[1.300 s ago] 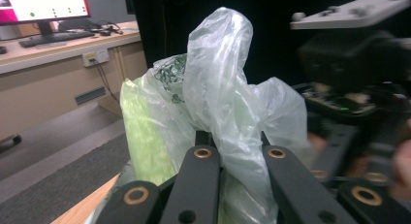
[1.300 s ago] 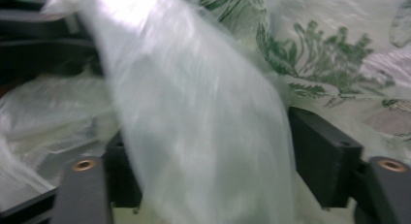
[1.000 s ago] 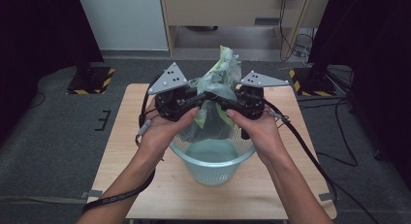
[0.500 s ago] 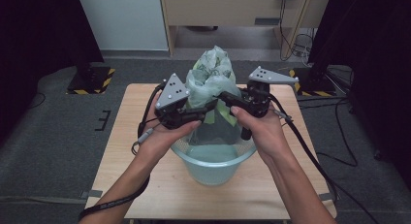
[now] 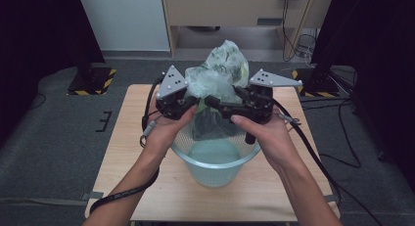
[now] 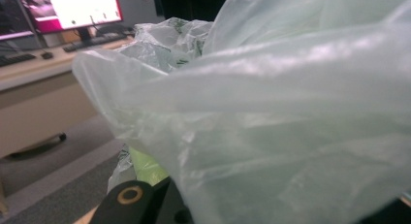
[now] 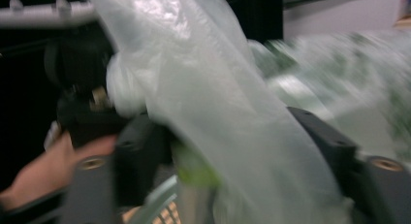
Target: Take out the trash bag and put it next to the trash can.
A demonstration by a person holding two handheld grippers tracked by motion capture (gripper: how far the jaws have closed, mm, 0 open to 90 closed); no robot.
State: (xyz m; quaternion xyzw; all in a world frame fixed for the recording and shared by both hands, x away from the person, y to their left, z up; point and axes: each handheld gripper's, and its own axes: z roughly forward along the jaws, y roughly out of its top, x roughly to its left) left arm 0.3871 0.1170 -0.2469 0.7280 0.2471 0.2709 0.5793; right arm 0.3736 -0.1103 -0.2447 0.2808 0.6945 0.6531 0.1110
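A pale green translucent plastic bag (image 5: 222, 69) is held up above a light blue mesh basket (image 5: 244, 160) on the wooden table (image 5: 127, 152). Its lower part hangs into the basket. My left gripper (image 5: 190, 106) grips the bag from the left and my right gripper (image 5: 213, 100) grips it from the right, their tips close together. In the left gripper view the bag (image 6: 271, 112) drapes over the jaws, with one jaw showing at the bottom. The bag (image 7: 218, 112) runs bunched between the two jaws in the right gripper view, which also shows the other hand (image 7: 43, 175).
The basket stands at the middle of the small table, with bare wood on both sides. Cables (image 5: 313, 147) trail off the right edge. Grey floor surrounds the table, and a wooden cabinet (image 5: 235, 8) stands behind it.
Both grippers have lifted the bag higher out of the basket. The bag's top has bunched up and now stands taller between them.
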